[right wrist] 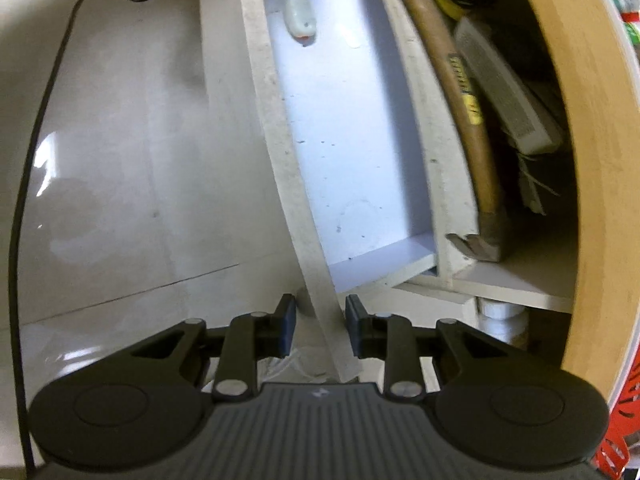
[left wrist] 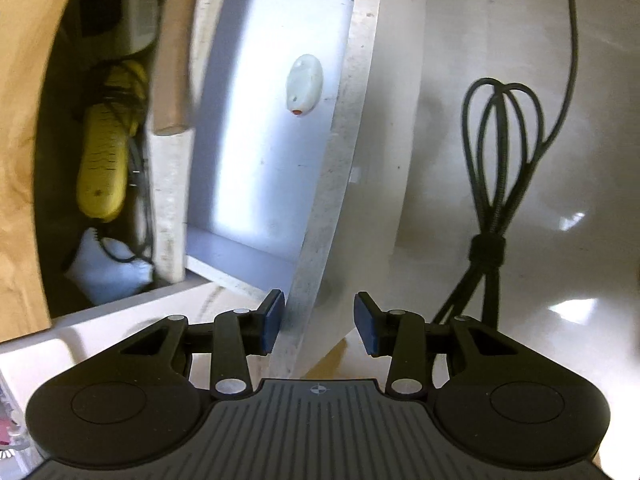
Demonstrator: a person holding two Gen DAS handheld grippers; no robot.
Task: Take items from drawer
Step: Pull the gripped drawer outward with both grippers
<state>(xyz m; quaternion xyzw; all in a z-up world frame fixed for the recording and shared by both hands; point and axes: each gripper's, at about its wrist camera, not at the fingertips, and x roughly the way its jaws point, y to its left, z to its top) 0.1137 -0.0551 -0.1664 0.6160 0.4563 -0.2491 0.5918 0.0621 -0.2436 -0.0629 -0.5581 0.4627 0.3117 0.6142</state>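
the drawer (left wrist: 256,128) stands pulled out of a wooden cabinet (left wrist: 16,184), its white floor nearly bare, with a small pale oval object (left wrist: 305,83) with a red tip lying on it. the left tool (left wrist: 318,322) hangs over the drawer's front board (left wrist: 340,184); its blue pads stand apart, the left pad close against the board's edge, the right pad clear of it, so it is spread and pinches nothing. the right tool (right wrist: 320,326) has its pads on either side of the same front board (right wrist: 280,152), pressed in close as if pinching it. behind the drawer, inside the cabinet, lie a wooden handle (right wrist: 460,92), a yellow device (left wrist: 105,160) with black cables, and a white box (right wrist: 504,92). a bundled black cord (left wrist: 496,160) rests on the glossy white floor (right wrist: 120,160) beside the drawer.
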